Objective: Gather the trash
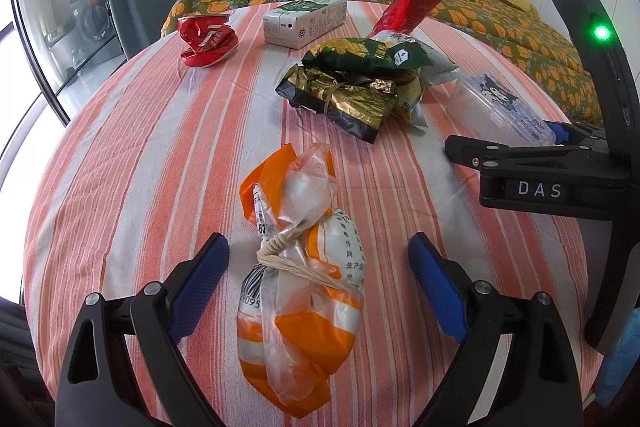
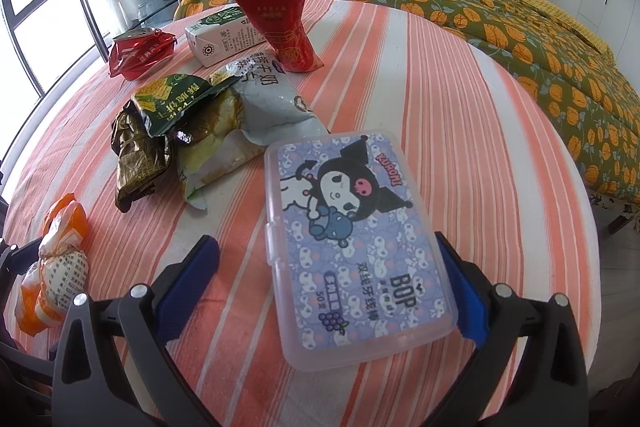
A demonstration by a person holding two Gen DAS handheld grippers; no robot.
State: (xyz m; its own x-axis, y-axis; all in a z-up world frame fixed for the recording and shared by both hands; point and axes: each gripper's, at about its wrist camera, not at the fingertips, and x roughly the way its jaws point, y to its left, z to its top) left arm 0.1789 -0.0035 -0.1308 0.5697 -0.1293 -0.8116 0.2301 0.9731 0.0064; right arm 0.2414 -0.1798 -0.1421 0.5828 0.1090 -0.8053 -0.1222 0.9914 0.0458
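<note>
An orange and clear plastic bag bundle (image 1: pixel 300 287) tied with string lies on the striped tablecloth, between the open fingers of my left gripper (image 1: pixel 318 285); it also shows in the right wrist view (image 2: pixel 54 267). My right gripper (image 2: pixel 332 283) is open around a clear plastic floss-pick box (image 2: pixel 352 239) with a cartoon label; the right pad is close to the box edge, the left pad apart. The box (image 1: pixel 504 107) and right gripper body show in the left wrist view. A heap of green, gold and grey wrappers (image 1: pixel 360 83) (image 2: pixel 192 123) lies mid-table.
A crushed red packet (image 1: pixel 206 41) (image 2: pixel 140 53), a white milk carton (image 1: pixel 302 19) (image 2: pixel 224 35) and a red cone wrapper (image 1: pixel 408 7) (image 2: pixel 280 15) lie toward the far side. A bed with an orange-patterned quilt (image 2: pixel 520 27) stands beyond the round table. Windows are at left.
</note>
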